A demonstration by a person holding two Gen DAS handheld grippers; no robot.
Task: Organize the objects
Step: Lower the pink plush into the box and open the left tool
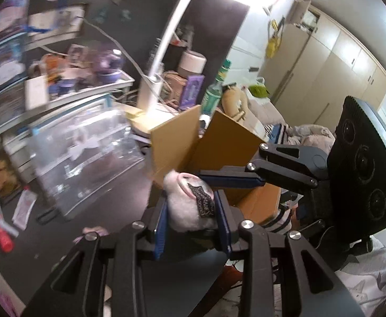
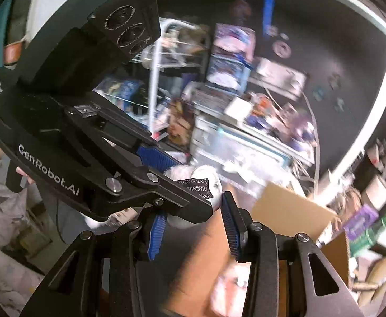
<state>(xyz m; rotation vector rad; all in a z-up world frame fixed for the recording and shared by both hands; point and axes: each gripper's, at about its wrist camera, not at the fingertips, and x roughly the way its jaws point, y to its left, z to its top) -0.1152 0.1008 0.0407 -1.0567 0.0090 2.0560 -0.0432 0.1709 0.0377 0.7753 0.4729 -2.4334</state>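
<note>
A white plush toy (image 1: 185, 206) with a pink ear and a black tag sits between the blue pads of my left gripper (image 1: 191, 203), which is shut on it. My right gripper (image 1: 206, 178) reaches in from the right, its pad lying against the toy's top. In the right wrist view the plush toy (image 2: 182, 171) is pinched by the left gripper (image 2: 195, 185), and white fluff fills the gap of my right gripper (image 2: 193, 208), which looks shut on it too. Just behind stands an open cardboard box (image 1: 219, 142), its flaps up. Something pale and blurred lies inside the box (image 2: 285, 211).
Clear plastic drawers (image 1: 82, 145) stand at the left under a cluttered shelf (image 1: 87, 84). A white desk lamp (image 1: 161, 52) and a green bottle (image 1: 214, 95) rise behind the box. Cream wardrobe doors (image 1: 325, 60) fill the right. Small items litter the dark floor (image 1: 24, 211).
</note>
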